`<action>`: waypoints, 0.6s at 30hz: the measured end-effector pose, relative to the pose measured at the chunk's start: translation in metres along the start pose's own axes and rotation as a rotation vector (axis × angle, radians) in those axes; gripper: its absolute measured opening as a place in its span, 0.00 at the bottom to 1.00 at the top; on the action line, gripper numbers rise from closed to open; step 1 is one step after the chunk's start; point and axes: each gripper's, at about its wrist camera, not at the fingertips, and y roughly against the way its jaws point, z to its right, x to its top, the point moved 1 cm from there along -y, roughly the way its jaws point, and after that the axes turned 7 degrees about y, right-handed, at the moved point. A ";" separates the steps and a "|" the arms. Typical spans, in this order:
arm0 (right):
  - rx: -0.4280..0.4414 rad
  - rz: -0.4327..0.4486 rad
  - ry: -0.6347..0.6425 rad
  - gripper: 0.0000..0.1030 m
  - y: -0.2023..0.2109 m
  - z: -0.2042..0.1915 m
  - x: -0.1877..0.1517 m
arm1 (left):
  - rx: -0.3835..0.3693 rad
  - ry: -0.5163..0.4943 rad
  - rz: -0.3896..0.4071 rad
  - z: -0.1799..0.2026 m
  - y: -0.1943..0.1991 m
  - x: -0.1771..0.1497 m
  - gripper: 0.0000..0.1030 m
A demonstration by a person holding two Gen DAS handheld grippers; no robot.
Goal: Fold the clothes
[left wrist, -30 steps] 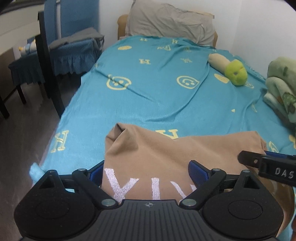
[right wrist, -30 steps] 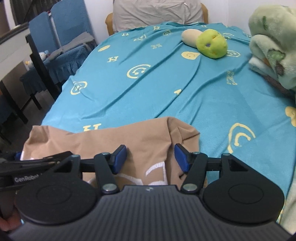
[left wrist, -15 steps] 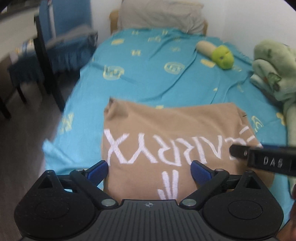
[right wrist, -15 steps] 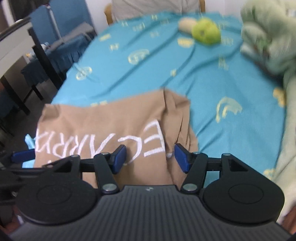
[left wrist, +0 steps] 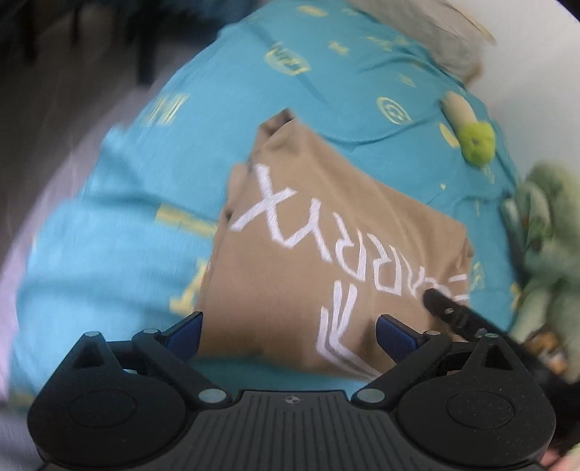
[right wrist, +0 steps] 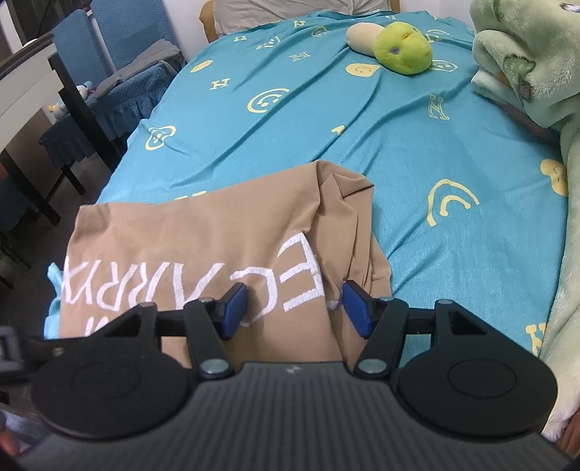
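Note:
A tan shirt with white lettering (left wrist: 326,232) lies folded on the teal bedspread (left wrist: 224,79) near the bed's foot; it also shows in the right wrist view (right wrist: 203,239). My left gripper (left wrist: 288,335) is open and empty, above the shirt's near edge; this view is tilted and blurred. My right gripper (right wrist: 291,308) is open and empty over the shirt's right part, its fingers apart above the letters. The right gripper's tip (left wrist: 446,308) shows in the left wrist view at the shirt's right side.
A green and beige plush toy (right wrist: 395,45) lies far back on the bed. A pale green plush blanket (right wrist: 536,61) is piled along the right side. Blue-covered chairs (right wrist: 119,65) and a dark table stand left of the bed. A pillow (right wrist: 290,7) lies at the head.
Both grippers have risen and drawn back from the shirt, showing more of its lettering. The left wrist view has swung up and tilted, now looking down on the shirt. Both stay open.

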 end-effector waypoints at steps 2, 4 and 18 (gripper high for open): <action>0.001 -0.001 -0.004 0.59 0.000 0.000 0.000 | -0.034 0.103 -0.030 -0.009 0.008 0.000 0.97; 0.002 -0.001 -0.007 0.59 0.001 0.001 0.000 | -0.073 0.202 -0.086 -0.015 0.013 0.000 0.97; 0.011 0.002 -0.043 0.59 0.002 0.004 -0.001 | -0.003 0.224 -0.213 -0.008 -0.031 -0.015 1.00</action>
